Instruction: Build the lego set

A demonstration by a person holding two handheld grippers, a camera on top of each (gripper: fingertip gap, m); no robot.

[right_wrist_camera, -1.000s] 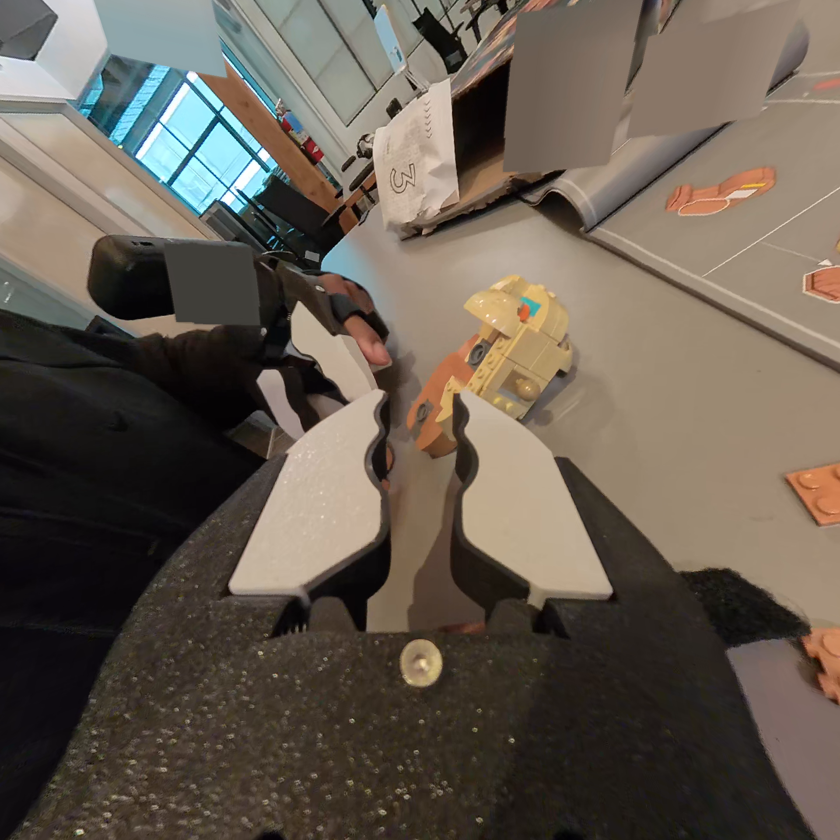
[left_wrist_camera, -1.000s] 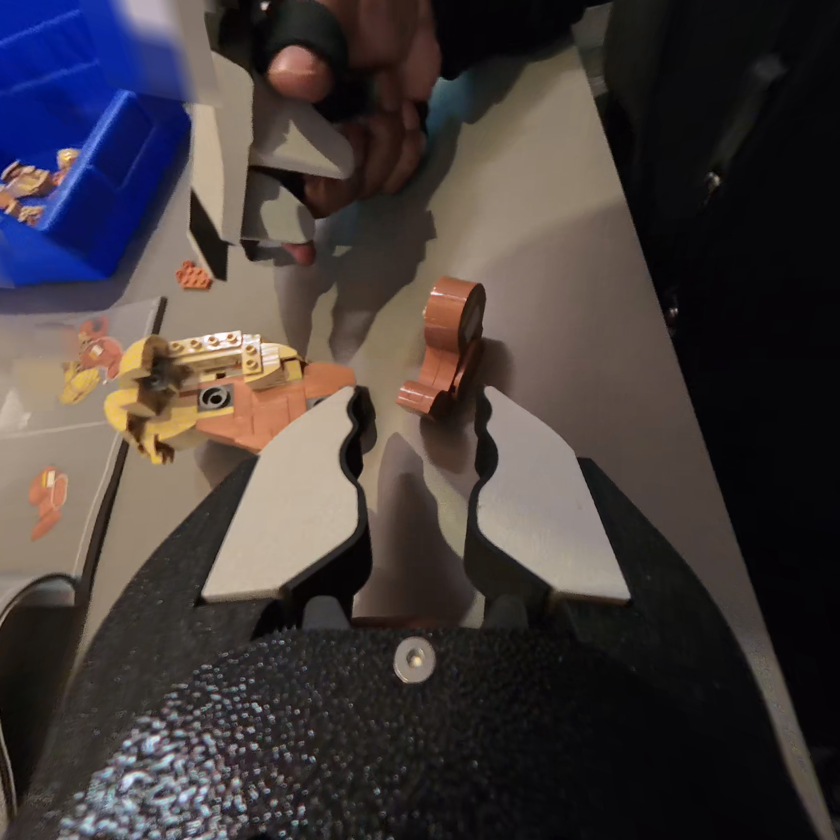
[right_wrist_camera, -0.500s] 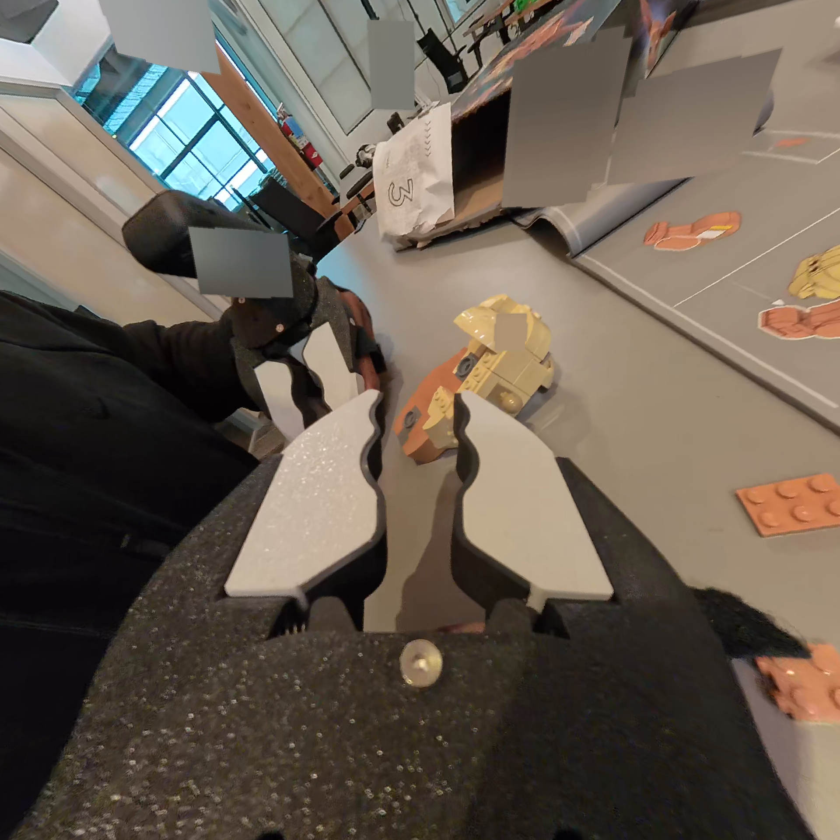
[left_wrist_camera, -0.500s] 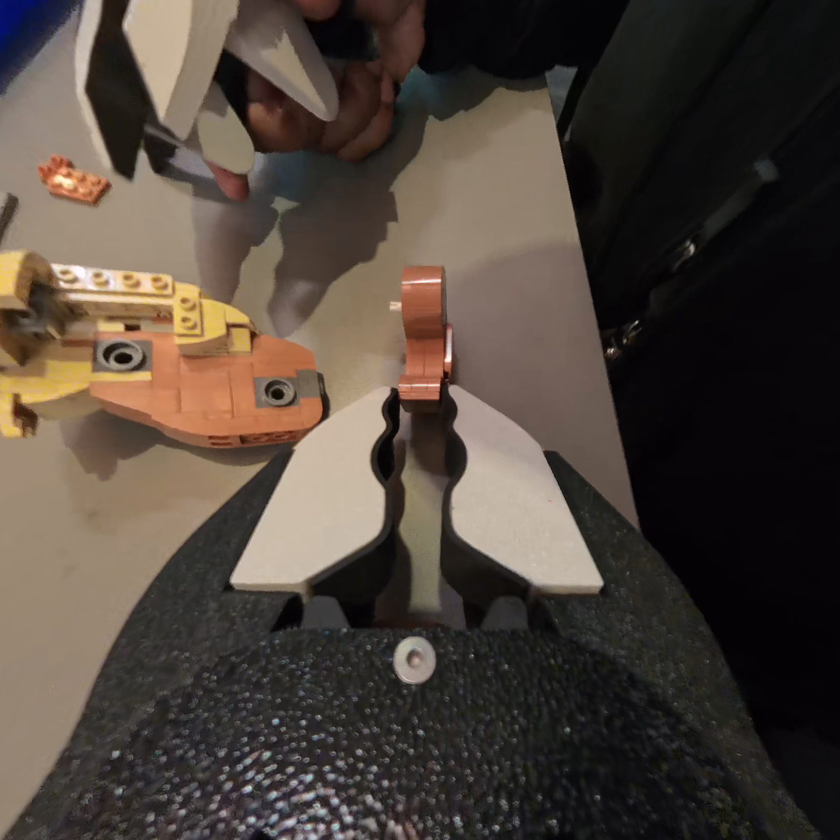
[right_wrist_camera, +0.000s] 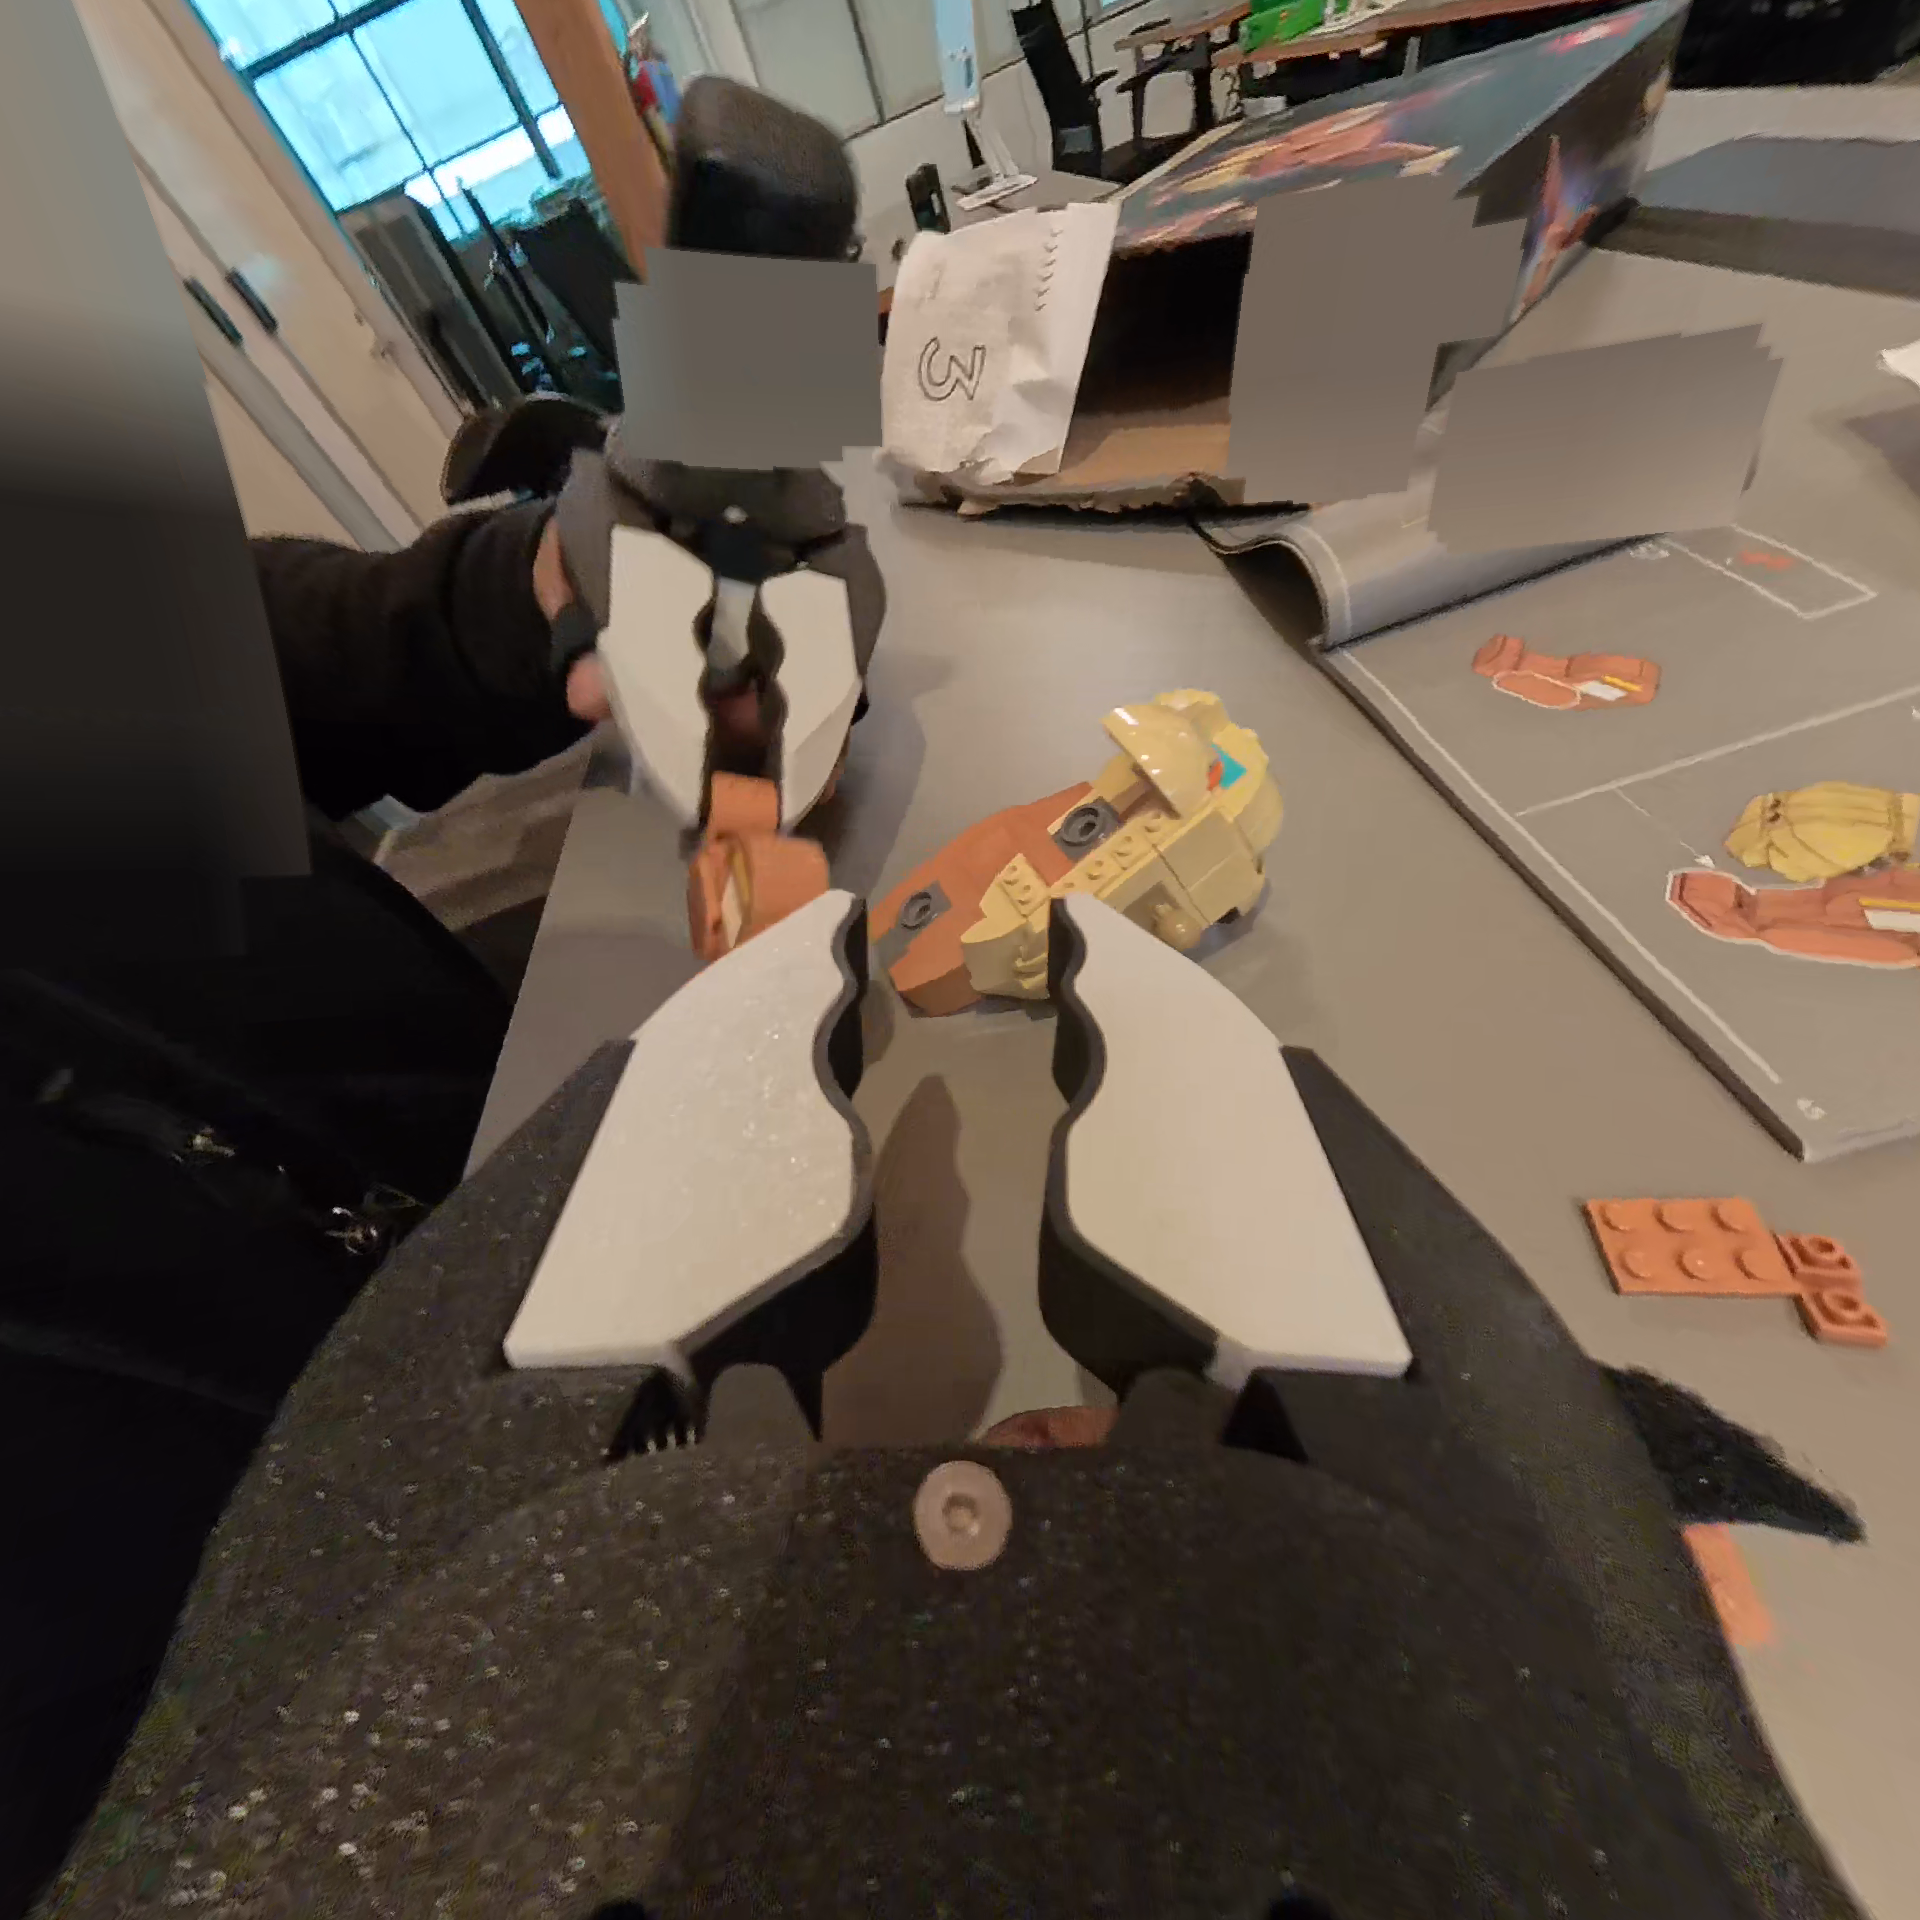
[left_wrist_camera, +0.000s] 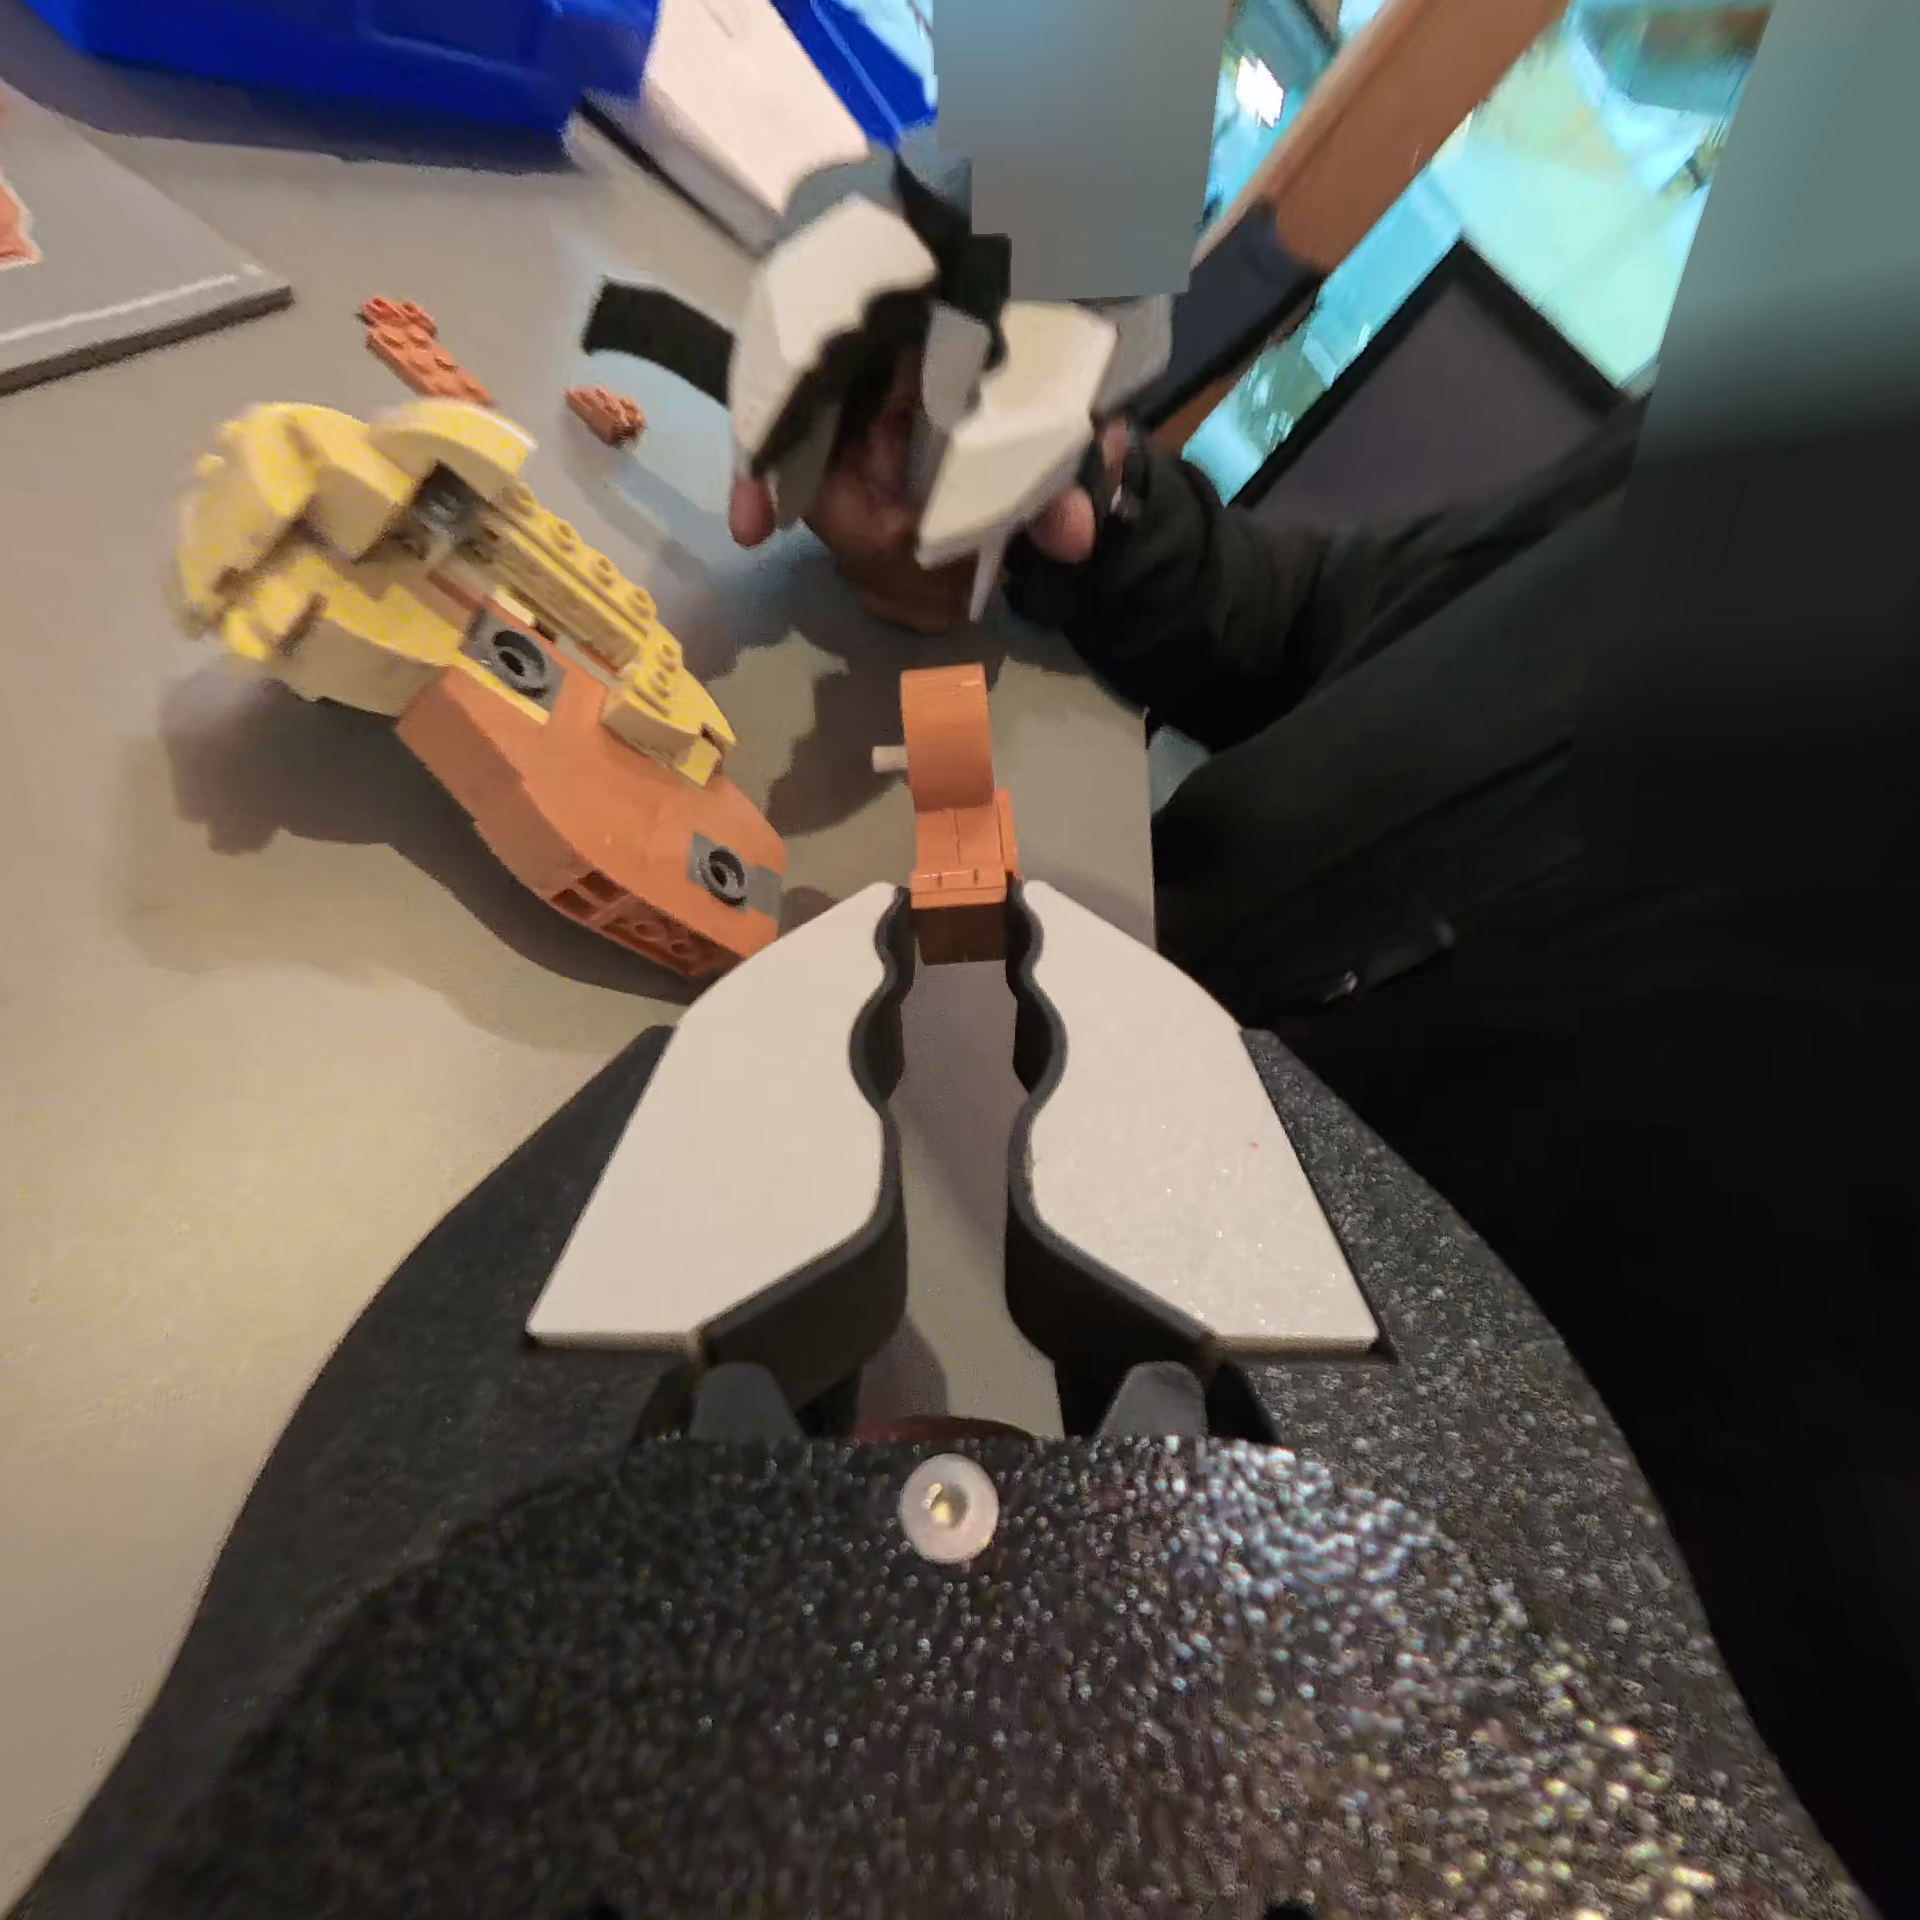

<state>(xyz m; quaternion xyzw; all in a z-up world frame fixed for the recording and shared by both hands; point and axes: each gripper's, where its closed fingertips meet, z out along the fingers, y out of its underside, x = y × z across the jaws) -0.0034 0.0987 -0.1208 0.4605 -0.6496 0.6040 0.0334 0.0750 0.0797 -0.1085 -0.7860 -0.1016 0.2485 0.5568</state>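
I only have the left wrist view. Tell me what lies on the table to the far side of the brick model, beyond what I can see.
Observer: An open instruction booklet lies flat beyond the tan and brown brick model.
Operator: Check the right gripper's fingers for me.
Observer: The right gripper is open with nothing between its fingers; the table shows through the gap.
Operator: Look past the booklet's top edge.
Observer: A torn cardboard box stands there with a crumpled white paper bag against it.
Operator: Report loose parts near the right gripper.
Observer: A flat brown studded plate lies on the table to its right.
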